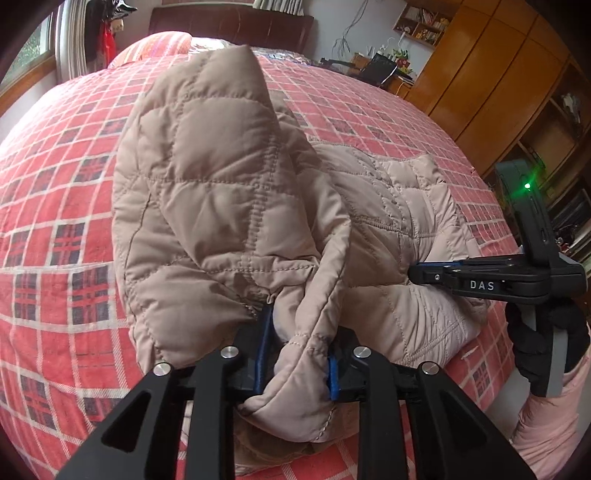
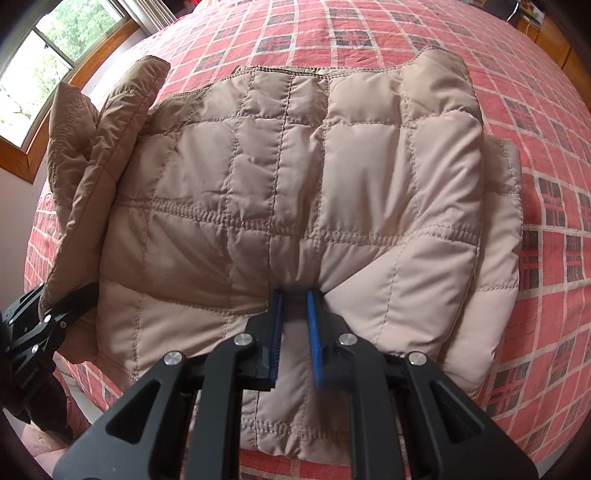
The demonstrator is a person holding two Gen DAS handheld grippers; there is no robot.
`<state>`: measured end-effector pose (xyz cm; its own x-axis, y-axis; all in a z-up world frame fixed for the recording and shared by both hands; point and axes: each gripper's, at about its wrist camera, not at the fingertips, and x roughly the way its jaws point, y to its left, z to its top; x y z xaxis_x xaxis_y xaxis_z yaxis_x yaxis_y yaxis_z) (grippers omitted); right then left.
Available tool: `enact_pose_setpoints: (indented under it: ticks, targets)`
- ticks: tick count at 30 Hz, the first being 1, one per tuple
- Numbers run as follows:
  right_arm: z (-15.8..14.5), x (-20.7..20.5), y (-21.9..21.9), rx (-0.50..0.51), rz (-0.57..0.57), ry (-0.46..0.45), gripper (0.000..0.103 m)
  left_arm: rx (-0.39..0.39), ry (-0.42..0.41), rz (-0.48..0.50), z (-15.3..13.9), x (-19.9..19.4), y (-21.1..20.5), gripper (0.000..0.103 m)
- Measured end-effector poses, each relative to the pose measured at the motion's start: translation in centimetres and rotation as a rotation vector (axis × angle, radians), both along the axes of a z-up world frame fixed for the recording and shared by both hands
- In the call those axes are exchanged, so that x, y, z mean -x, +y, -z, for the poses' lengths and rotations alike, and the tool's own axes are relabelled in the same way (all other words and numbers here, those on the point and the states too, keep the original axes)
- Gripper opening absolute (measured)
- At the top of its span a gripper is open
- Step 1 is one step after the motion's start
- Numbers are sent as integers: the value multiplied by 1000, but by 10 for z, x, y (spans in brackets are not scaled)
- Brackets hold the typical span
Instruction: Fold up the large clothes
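— Tan and puffy, that's the big quilted jacket. Where is it in the left gripper's camera?

— It lies on the bed, on a red checked blanket. One part of it is lifted up. The left gripper has a thick fold of the jacket between its two blue pads. The pads are squeezed onto the cloth, so the gap is only as wide as the fold.

— And what is the black thing on the right side?

— That is the right gripper, seen from the side. Its tip pokes into the jacket. A hand in a black glove holds its handle, and a small green light glows on top of it. Behind the bed I see a dark headboard and a wooden cupboard.

— Now the right gripper's camera. What shows there?

— The jacket again, spread flat on the same blanket, close to the edge of the bed. The right gripper has its blue pads close together, with only a thin gap. The tips pinch a small bunch of the jacket, and the cloth puckers there.

— Is the other gripper in that picture?

— Yes, low on the left. The left gripper holds the lifted part of the jacket, which stands up beside the flat part. A window with a wooden frame is behind it.
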<state>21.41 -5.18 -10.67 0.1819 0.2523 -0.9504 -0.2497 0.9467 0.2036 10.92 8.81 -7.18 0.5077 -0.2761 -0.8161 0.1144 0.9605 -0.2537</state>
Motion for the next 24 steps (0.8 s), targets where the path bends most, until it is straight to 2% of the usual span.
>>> enact_pose_setpoints:
  ticks: [3, 9, 11, 14, 17, 24]
  targets:
    - [0, -1, 1, 0, 0, 1, 12, 10, -16, -15, -11, 8, 1, 22]
    - [0, -2, 4, 0, 0, 4, 13, 17, -101, 32, -38, 20, -2, 21]
    - [0, -3, 4, 0, 1, 5, 13, 10, -86, 48, -32, 15, -8, 21]
    - [0, -3, 5, -4, 1, 4, 13, 13, -17, 56, -7, -2, -16, 21]
    - [0, -4, 5, -11, 4, 6, 13, 0, 3, 61, 9, -11, -22, 23]
    - [-1, -6, 8, -1, 9, 8, 13, -4, -5, 40, 13, -8, -23, 24]
